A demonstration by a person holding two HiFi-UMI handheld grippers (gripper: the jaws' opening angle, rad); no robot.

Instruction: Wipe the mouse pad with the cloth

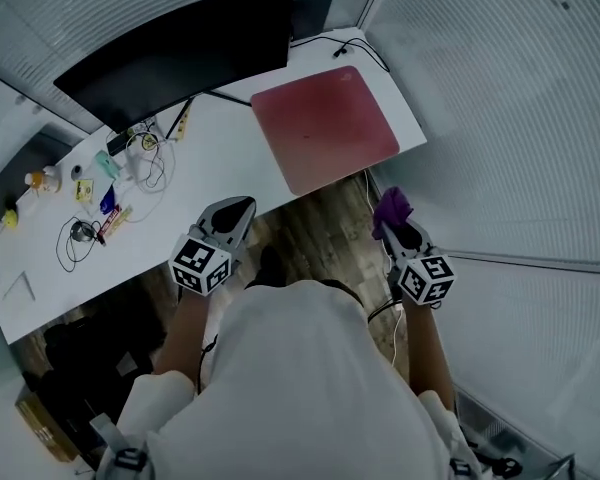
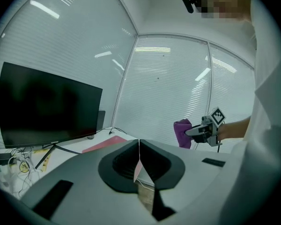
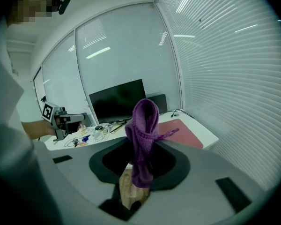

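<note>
Two grippers appear in the head view, both held short of the near edge of the white desk (image 1: 230, 158). The left gripper (image 1: 236, 208) has its jaw tips at that edge. The right gripper (image 1: 395, 224) hangs over the wooden floor (image 1: 320, 233) with a purple cloth (image 1: 390, 206) bunched at its jaw tips. The red mouse pad (image 1: 325, 128) lies flat on the desk corner, ahead of both pairs of jaws, apart from the cloth and untouched by either gripper. A black monitor (image 1: 180, 48) stands beyond the pad, and loose cables (image 1: 145, 158) with small items lie ahead of and left of the left jaws. In the left gripper view, the left gripper (image 2: 139, 148) has its jaws pressed together along a single seam with nothing between them. The mouse pad (image 2: 105, 144) sits just beyond and left of the tips, and the right gripper (image 2: 199, 131) with the cloth (image 2: 181, 133) is off to the right. In the right gripper view, the right gripper (image 3: 141, 149) is clamped on the cloth (image 3: 143, 125), which rises above the jaws in a folded hump and droops below them. The mouse pad (image 3: 186, 132) lies ahead and right of the jaws, the monitor (image 3: 117, 100) straight ahead, and the left gripper (image 3: 68, 120) far left
</note>
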